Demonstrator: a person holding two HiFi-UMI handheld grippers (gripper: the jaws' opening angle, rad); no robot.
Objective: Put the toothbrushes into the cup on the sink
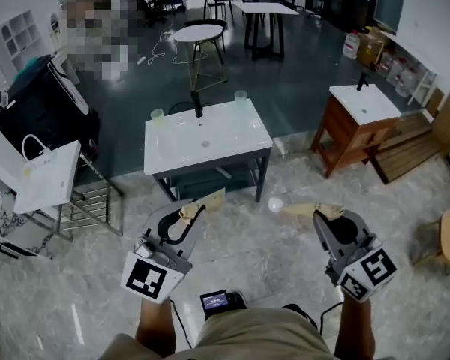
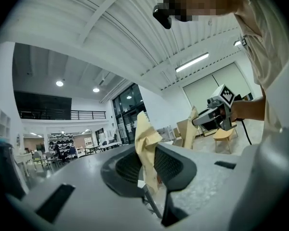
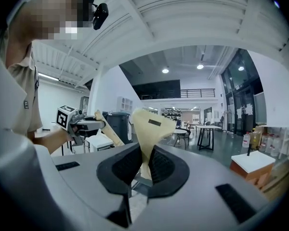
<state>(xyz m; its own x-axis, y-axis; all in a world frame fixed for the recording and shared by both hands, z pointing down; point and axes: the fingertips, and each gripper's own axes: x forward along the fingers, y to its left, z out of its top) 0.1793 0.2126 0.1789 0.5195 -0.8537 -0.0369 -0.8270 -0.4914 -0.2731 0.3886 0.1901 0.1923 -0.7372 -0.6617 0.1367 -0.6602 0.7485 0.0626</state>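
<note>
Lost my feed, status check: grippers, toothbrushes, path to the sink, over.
Left gripper shut on a toothbrush, right gripper shut on the other toothbrush. Sink ahead, not reached, cups at its back corners. Nothing in the way.

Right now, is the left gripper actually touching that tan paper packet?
Touching. The left gripper view shows the tan paper packet pinched between the left gripper's two dark pads, both pressing against it.

Tan-wrapped toothbrushes (image 1: pixel 204 202) held level; cups (image 1: pixel 157 115) upright on sink (image 1: pixel 240 137)
</note>
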